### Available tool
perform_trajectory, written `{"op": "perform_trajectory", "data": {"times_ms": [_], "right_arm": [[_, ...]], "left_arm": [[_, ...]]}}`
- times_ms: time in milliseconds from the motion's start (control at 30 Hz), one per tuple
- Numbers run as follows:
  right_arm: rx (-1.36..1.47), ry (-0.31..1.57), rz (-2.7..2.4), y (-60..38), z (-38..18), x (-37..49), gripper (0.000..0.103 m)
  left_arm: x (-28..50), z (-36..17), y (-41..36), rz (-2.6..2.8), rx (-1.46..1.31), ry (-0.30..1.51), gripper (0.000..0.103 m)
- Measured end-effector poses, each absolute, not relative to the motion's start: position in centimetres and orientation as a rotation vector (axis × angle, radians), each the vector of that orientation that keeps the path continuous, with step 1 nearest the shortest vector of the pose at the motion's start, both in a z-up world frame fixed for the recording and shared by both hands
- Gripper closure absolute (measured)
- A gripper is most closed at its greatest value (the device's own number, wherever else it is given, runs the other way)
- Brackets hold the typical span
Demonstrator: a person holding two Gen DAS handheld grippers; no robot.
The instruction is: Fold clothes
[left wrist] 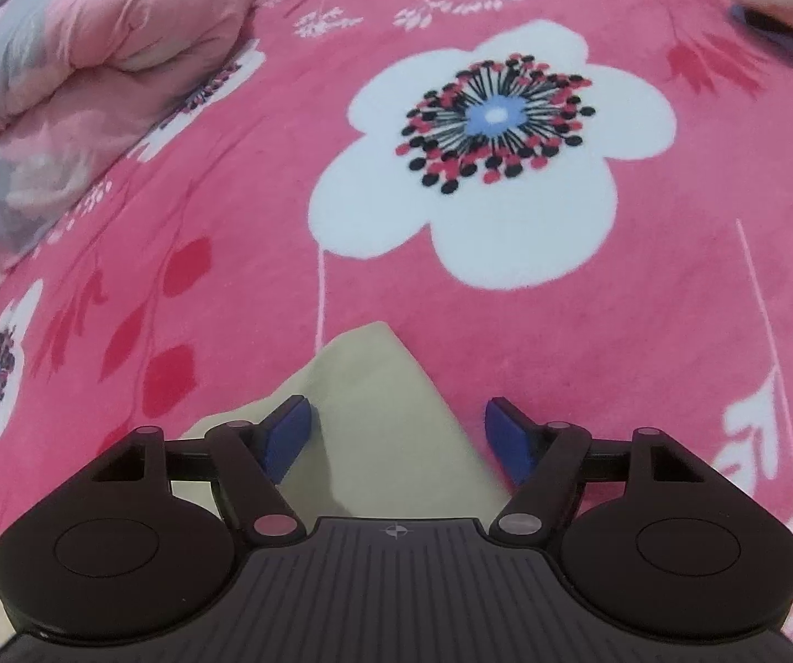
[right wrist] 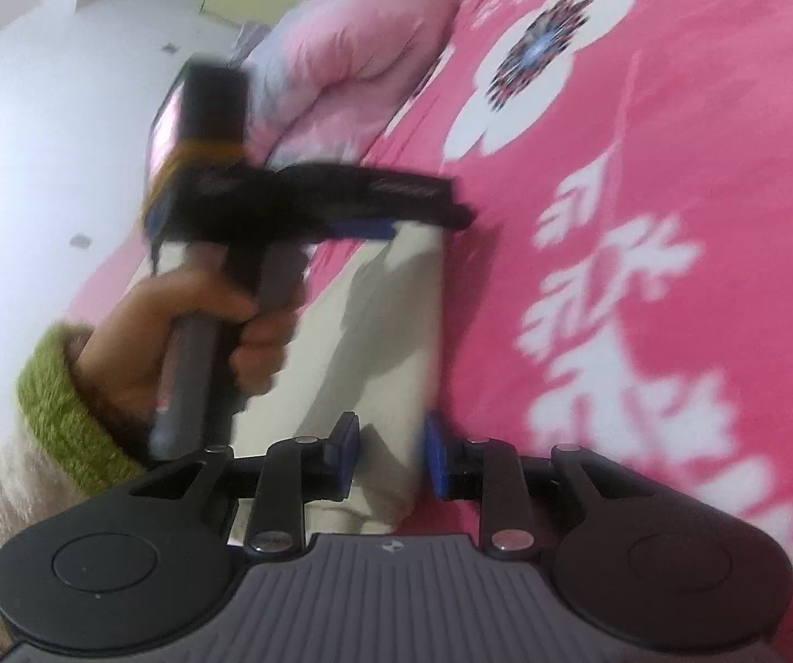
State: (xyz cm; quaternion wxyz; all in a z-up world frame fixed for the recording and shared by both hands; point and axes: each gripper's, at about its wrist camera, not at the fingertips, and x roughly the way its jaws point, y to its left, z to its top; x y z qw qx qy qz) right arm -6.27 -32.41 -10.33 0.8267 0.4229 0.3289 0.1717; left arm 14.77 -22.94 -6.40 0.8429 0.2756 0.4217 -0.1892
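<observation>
A beige garment (left wrist: pixel 380 414) lies flat on the pink floral blanket (left wrist: pixel 562 331), with a corner pointing away from me. My left gripper (left wrist: pixel 399 436) is open, its blue pads (left wrist: pixel 291 436) standing on either side of that corner without touching it. In the right wrist view the same garment (right wrist: pixel 374 331) runs as a long folded strip. My right gripper (right wrist: pixel 391 456) is open over its near end, with cloth showing between the pads. At the strip's far end is the left gripper (right wrist: pixel 424 221), held by a hand (right wrist: pixel 175 331) in a green cuff.
A rolled pink and grey quilt (left wrist: pixel 65 83) lies along the far left of the bed. A blurred sleeve and a dark object (left wrist: pixel 783 11) sit at the top right corner. A white wall (right wrist: pixel 37 138) rises past the bed's left side.
</observation>
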Motion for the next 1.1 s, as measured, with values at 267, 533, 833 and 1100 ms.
{"op": "perform_trajectory", "data": {"times_ms": [267, 533, 833, 1100], "right_arm": [[0.917, 0.696, 0.380, -32.4, -10.7, -5.7, 0.077], [0.951, 0.697, 0.429, -32.0, -11.5, -3.9, 0.090], [0.980, 0.526, 0.378, -33.0, -10.7, -6.6, 0.096], [0.967, 0.435, 0.222, -38.3, -9.8, -10.8, 0.096]], "left_arm": [[15.3, -5.3, -21.1, -0.361, 0.460, 0.904, 0.061], [15.9, -5.5, -21.1, -0.365, 0.327, 0.879, 0.094], [14.2, -1.5, -21.7, -0.449, 0.216, 0.746, 0.098], [12.6, -2.7, -29.2, -0.592, 0.216, 0.784, 0.098]]}}
